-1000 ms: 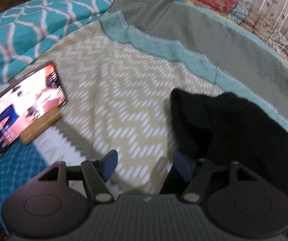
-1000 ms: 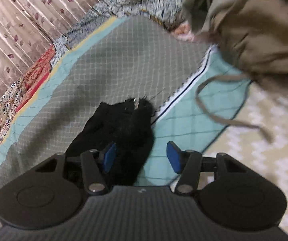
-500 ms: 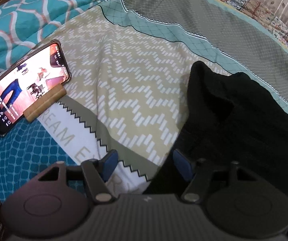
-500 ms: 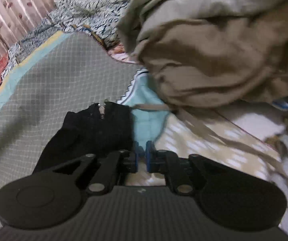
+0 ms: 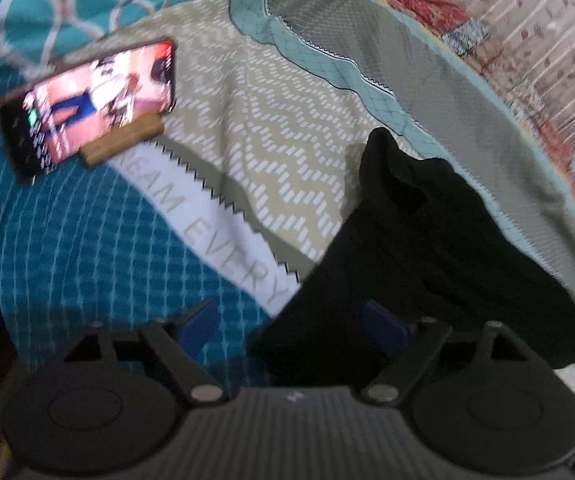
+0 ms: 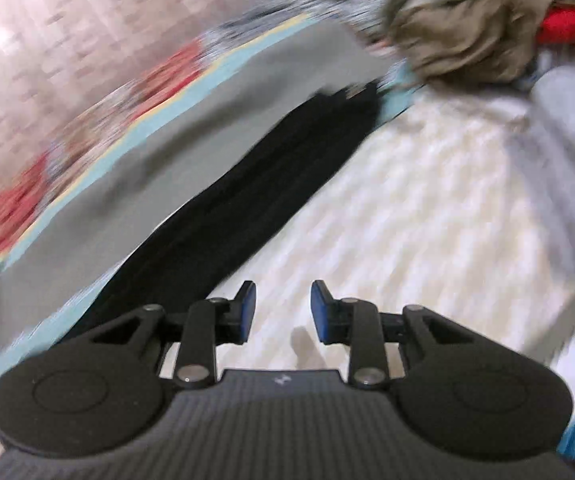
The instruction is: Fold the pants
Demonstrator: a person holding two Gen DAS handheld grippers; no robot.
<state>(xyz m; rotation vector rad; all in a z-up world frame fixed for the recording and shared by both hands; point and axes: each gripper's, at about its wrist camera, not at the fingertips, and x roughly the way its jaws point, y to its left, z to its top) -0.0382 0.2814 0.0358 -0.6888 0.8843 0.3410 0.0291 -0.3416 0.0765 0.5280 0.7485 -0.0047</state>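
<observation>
We find the black pants (image 6: 247, 196) stretched lengthwise on the bed (image 5: 287, 128), evidently laid out for folding. The left hand-held gripper (image 5: 291, 324) is opening over their near end, unclamped; the right hand-held gripper (image 6: 283, 312) is opening, empty, beside them.

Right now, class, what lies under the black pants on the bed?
The black pants rest on the patterned bedspread, across its beige zigzag, teal and grey bands. Whatever lies directly beneath the dark fabric is covered and cannot be seen.
</observation>
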